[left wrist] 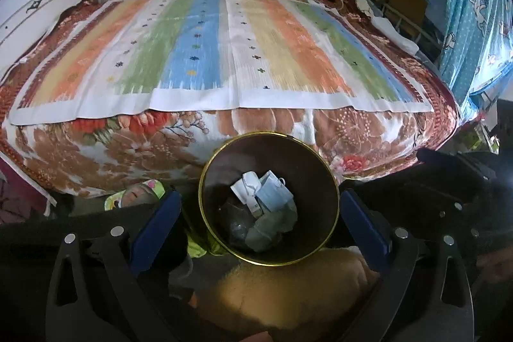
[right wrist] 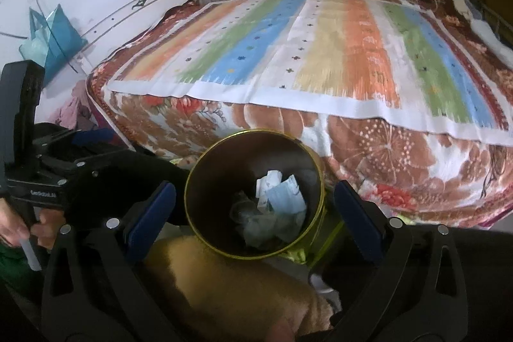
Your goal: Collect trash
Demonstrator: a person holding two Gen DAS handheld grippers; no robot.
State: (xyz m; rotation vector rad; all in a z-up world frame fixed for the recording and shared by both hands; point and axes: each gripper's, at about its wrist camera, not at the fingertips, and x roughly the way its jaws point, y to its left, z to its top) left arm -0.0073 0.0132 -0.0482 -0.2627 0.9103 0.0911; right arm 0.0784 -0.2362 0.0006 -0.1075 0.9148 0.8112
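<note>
A dark round bin with a gold rim (left wrist: 205, 213) stands on the floor at the foot of the bed; it also shows in the right wrist view (right wrist: 189, 197). Inside lie a blue face mask (left wrist: 272, 193) (right wrist: 287, 196), white paper scraps (left wrist: 245, 186) (right wrist: 267, 181) and crumpled clear plastic (left wrist: 269, 228) (right wrist: 259, 228). My left gripper (left wrist: 261, 215) is open and empty, hovering above the bin with one finger to each side. My right gripper (right wrist: 255, 207) is open and empty above the bin too. The left gripper's body (right wrist: 48, 181) shows at the left of the right wrist view.
A bed (left wrist: 128, 149) with a floral blanket and a striped cloth (left wrist: 224, 53) fills the background. A tan furry thing (left wrist: 288, 287) lies in front of the bin. A blue curtain (left wrist: 474, 21) hangs at the right. A blue bag (right wrist: 54, 37) hangs on the left wall.
</note>
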